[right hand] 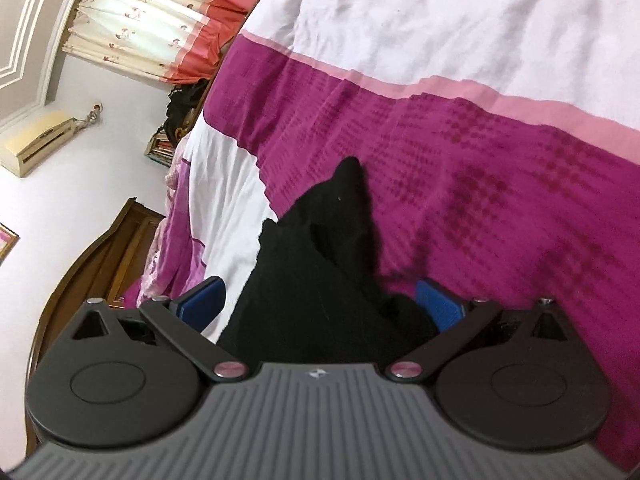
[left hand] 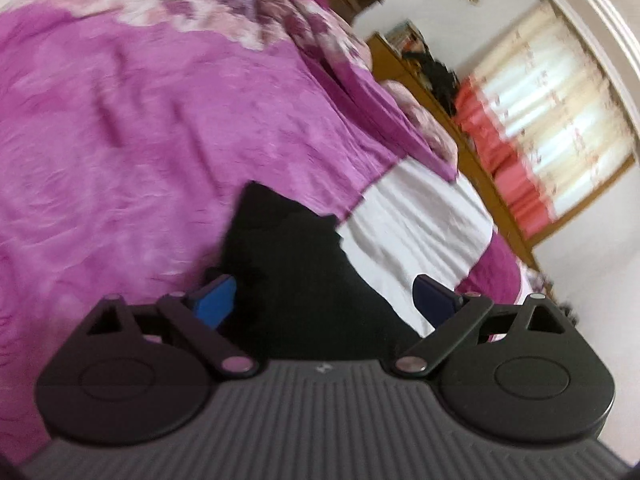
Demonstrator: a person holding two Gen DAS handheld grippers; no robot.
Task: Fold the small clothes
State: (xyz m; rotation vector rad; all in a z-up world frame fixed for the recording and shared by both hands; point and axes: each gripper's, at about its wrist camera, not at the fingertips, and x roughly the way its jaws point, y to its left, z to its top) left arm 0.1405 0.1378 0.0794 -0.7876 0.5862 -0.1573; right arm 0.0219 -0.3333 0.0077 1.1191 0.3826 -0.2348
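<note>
Both grippers' jaws wide, black garment (right hand: pixel 320 280) seemingly between

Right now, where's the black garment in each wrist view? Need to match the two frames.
Left wrist: black garment sits bottom centre, running up from between the open left tool fingers, over purple bedspread and white sheet.
Right wrist: black garment sits bottom centre between the open right tool fingers, its tip pointing up onto the magenta blanket.
Shared landmark: cream curtain with red band.
</note>
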